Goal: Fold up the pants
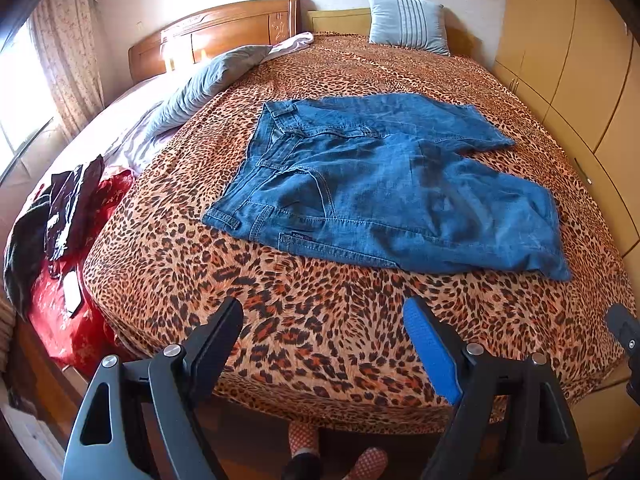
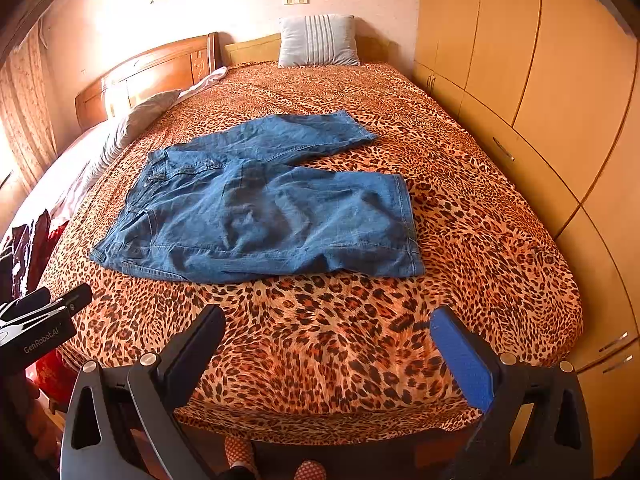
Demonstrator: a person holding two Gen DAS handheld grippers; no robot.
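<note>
Pants blue denim, faded, with a darker patch mid-leg. Bedspread leopard print, orange-tan with black and rust spots. Upright pillow pale blue-grey with darker stripes; slumped pillow plain grey-blue. Headboard reddish-brown wood. Wardrobe tan. Red cloth (patterned) at bedside. Gripper pads: blue (one each), rest black.

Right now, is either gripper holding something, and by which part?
Nothing is held. The left gripper and right gripper are open above the bed edge, apart from the pants.
</note>
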